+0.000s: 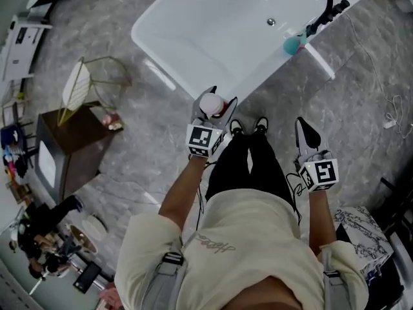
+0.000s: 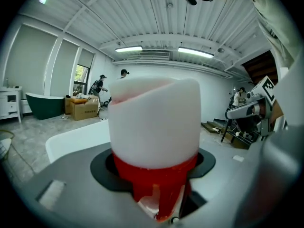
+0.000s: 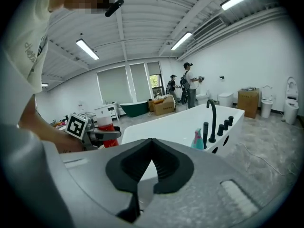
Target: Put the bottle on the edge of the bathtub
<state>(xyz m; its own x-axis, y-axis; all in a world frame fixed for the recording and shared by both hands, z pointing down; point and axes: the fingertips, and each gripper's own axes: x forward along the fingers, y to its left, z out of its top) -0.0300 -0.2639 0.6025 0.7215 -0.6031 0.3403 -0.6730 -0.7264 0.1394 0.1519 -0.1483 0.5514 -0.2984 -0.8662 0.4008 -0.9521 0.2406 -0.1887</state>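
Carrying the bottle [image 1: 211, 104], clamped in the left gripper [image 1: 222, 99], toward the white bathtub [image 1: 213, 24]; hung apparently just short of its near rim. Held the right gripper [image 1: 308, 129] closed, empty. Needed next: settling upright on the rim, then release.

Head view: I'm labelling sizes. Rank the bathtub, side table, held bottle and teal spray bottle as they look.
1. bathtub
2. side table
3-4. bottle and spray bottle look alike; the bottle is nearer the camera and seen cap-on, so I won't rank them.
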